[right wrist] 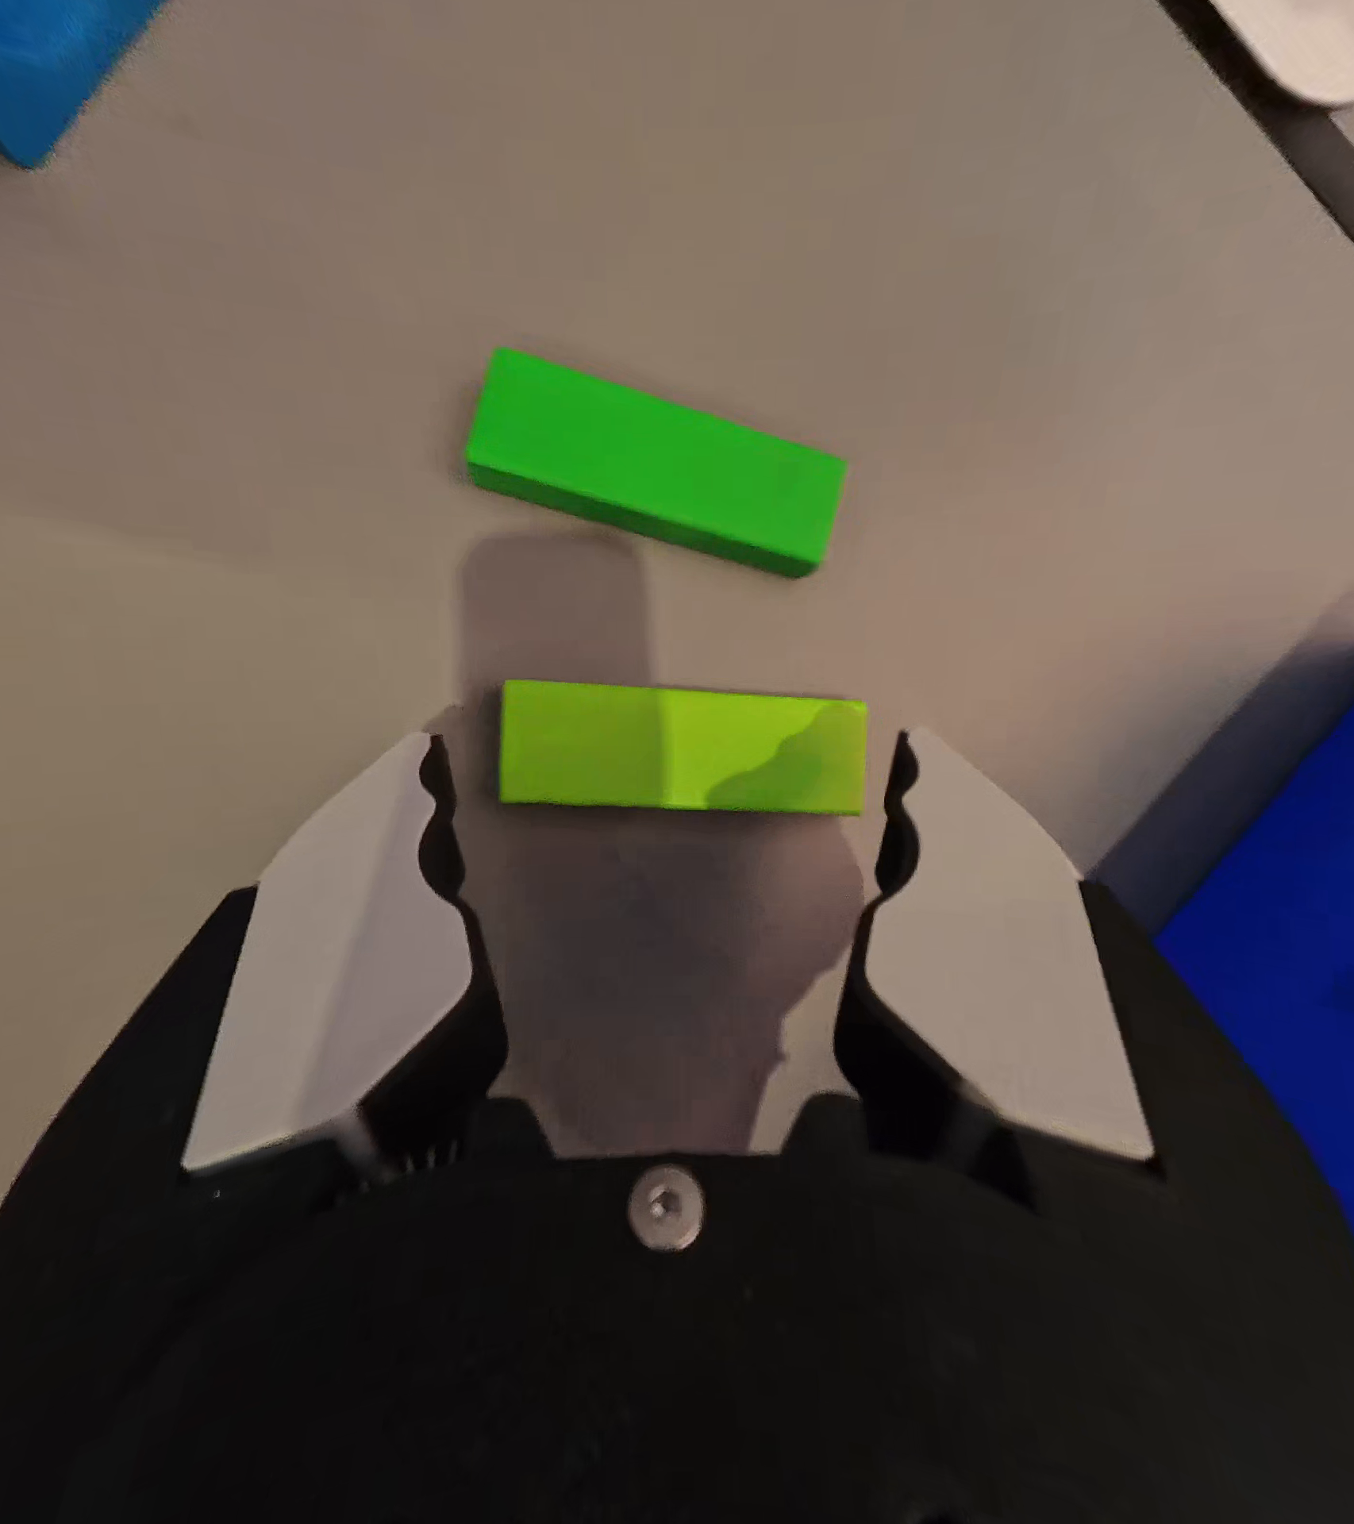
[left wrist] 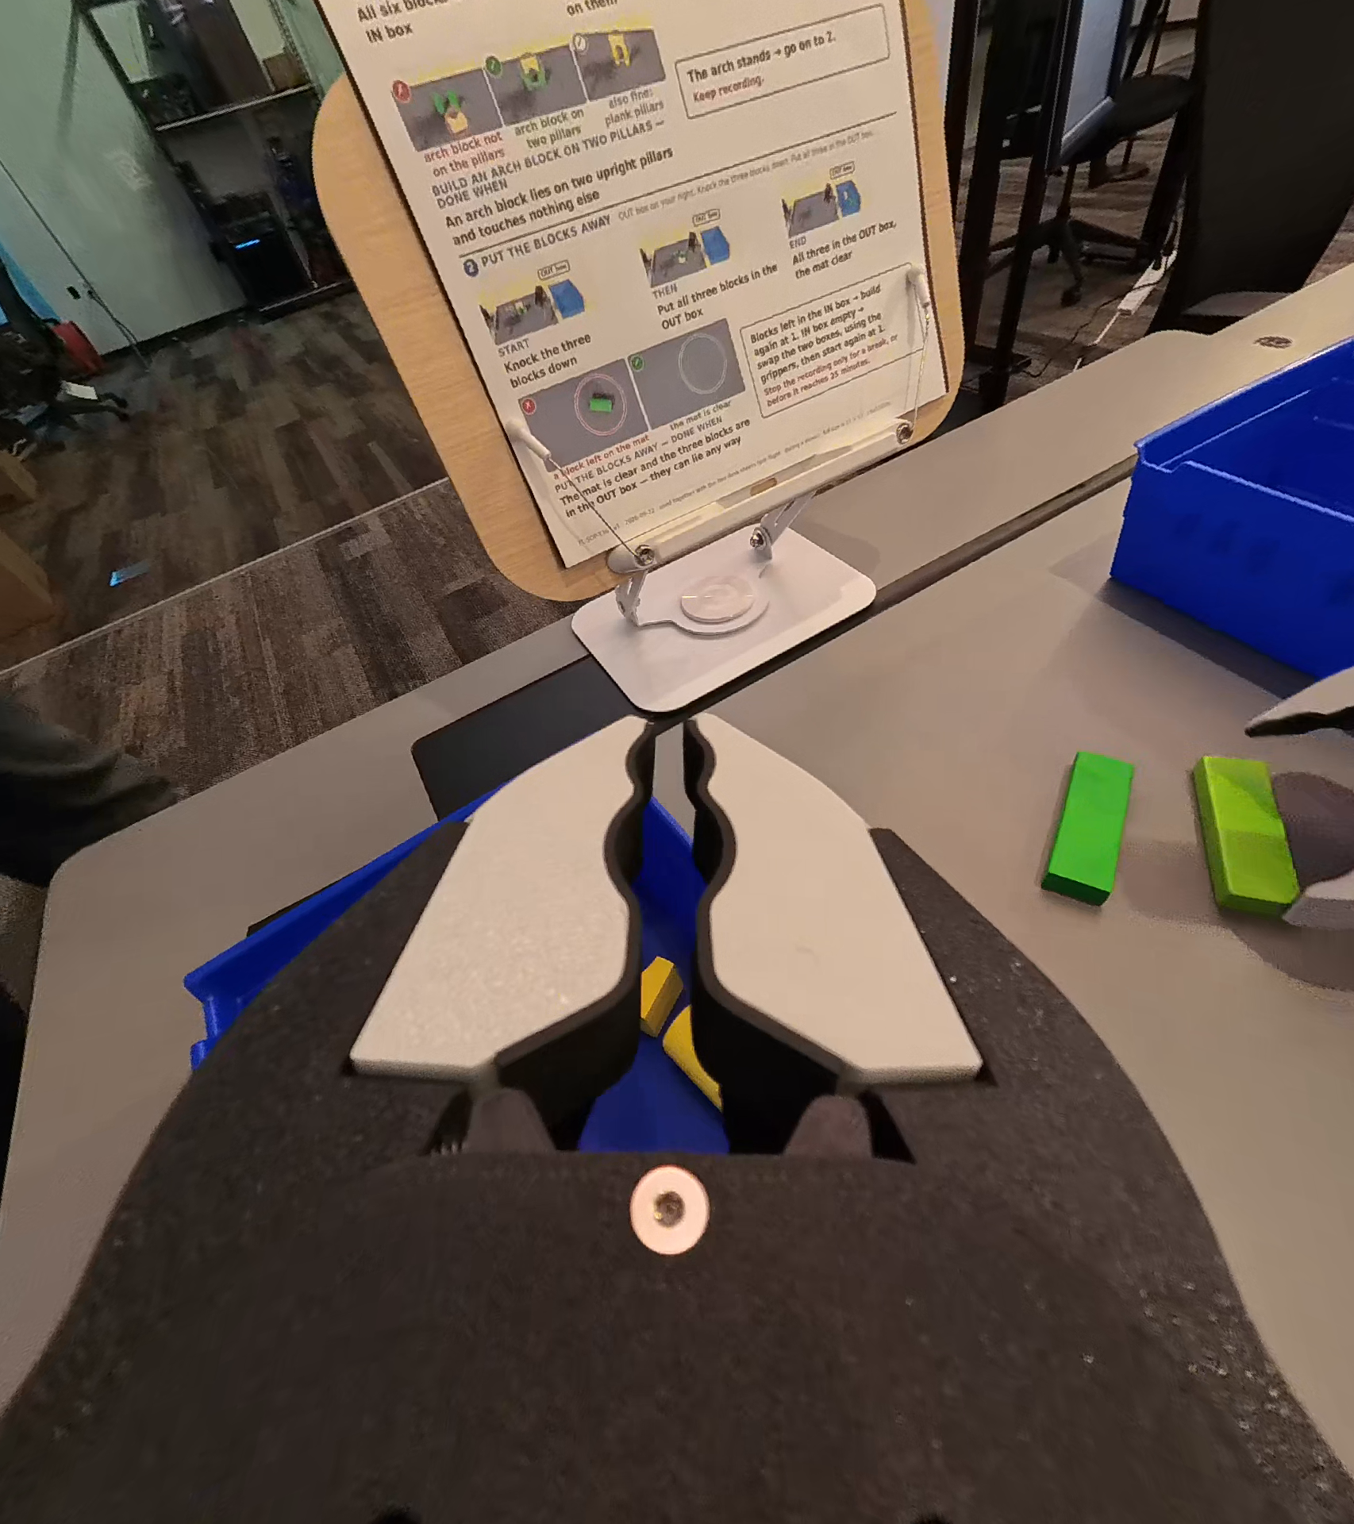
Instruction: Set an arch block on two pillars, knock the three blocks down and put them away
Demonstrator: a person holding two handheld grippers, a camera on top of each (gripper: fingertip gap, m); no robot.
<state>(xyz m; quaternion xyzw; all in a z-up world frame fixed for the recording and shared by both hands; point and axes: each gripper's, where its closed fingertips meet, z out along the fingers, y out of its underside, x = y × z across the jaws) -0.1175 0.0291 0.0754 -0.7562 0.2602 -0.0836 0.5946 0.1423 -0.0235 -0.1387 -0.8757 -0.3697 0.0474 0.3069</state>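
Done: nothing stands; two green blocks lie flat on my bench [right wrist: 162,412], apart.
Left: I judge pillars, arch, knock-down and storing all remain.
Right claw [right wrist: 665,759]: spread wide, straddling the lime block [right wrist: 682,754], not touching.
Left claw [left wrist: 667,734]: nearly closed, empty, over a blue bin [left wrist: 245,981] holding yellow blocks [left wrist: 657,994].
Dark block [right wrist: 653,462]: just beyond.

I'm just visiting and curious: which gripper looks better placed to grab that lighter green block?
The right gripper: its jaws are open either side of the lime green block. The left gripper is nearly shut over the blue bin.
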